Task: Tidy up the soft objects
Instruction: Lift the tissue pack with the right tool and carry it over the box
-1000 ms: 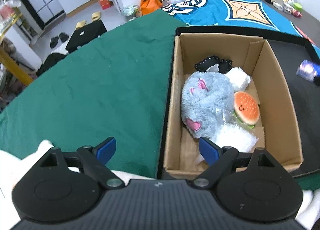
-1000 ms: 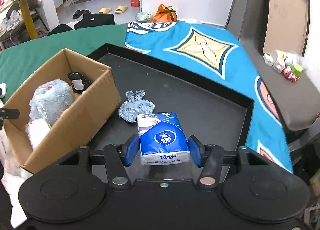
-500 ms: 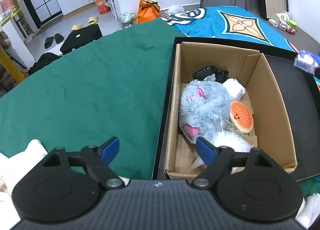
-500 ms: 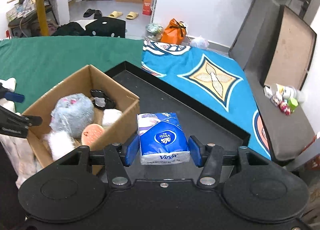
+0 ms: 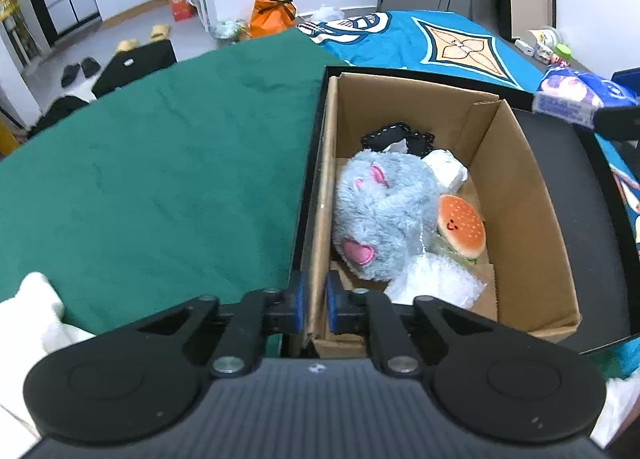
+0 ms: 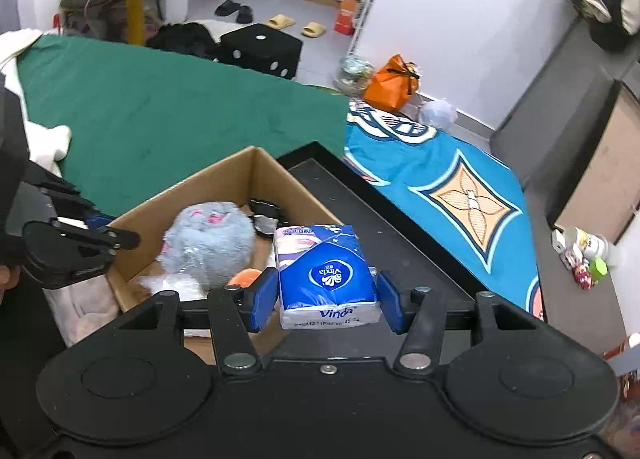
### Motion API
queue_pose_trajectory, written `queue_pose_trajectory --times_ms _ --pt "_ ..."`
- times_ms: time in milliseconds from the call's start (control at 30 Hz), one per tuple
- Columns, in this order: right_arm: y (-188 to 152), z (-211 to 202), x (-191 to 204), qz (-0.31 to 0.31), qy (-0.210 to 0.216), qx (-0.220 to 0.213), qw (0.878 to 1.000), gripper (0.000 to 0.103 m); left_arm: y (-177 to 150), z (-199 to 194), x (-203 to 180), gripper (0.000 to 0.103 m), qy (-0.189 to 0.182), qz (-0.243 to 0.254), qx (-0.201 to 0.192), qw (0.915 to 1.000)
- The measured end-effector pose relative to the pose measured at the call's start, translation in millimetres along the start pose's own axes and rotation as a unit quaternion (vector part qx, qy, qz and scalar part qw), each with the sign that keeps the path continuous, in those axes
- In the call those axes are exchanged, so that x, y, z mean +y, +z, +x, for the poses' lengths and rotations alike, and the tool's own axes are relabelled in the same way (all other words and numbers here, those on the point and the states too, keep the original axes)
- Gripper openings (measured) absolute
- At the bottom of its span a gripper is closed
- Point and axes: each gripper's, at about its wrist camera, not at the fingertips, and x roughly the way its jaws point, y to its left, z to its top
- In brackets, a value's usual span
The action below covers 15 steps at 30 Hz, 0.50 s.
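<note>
Step in hand, as I read it: stow the tissue pack with the other soft things, left side bracing the box.

Left gripper (image 5: 314, 304) was nearly closed, pinching the near-left wall of the cardboard box (image 5: 516, 195) close to the corner, one blue pad outside and one inside. It sat low and level at the near end, camera looking along the box's length. Green cloth (image 5: 152, 179) covered the table to its left. The box stood in a black tray (image 5: 592, 195).

Inside the box, left to right: grey plush (image 5: 380, 215) against the left wall, black fabric piece (image 5: 396, 135) at the far end, white soft item (image 5: 446, 171) beside it, burger toy (image 5: 460, 225) right of the plush, bubble-wrap bundle (image 5: 436, 283) at the near end.

Right gripper (image 6: 327, 301) was at a medium opening, clamped on the blue Vinda tissue pack (image 6: 326, 273), pads on its two long sides, label up. The pack was carried in the air above the box's right wall and the tray, tilted slightly down toward the box. From the left wrist view it showed at the far right, beyond the box's far corner.

Next move, my judgement: bring the pack over the free strip along the right wall, lower it, then open. Space there looked tight next to the burger toy, so I expected it to go in edge-on or rest on top. The left grip should stop the box sliding in the tray.
</note>
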Motion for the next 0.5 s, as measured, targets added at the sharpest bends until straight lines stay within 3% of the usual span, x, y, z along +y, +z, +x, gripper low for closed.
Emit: queue_pose_trajectory --times_ms 500 --pt "-7.4 9.4 58.4 -0.065 0.03 0.05 0.996 0.054 -2.4 -3.6 8.4 0.009 -0.026 -0.019 -0.009 0.9994"
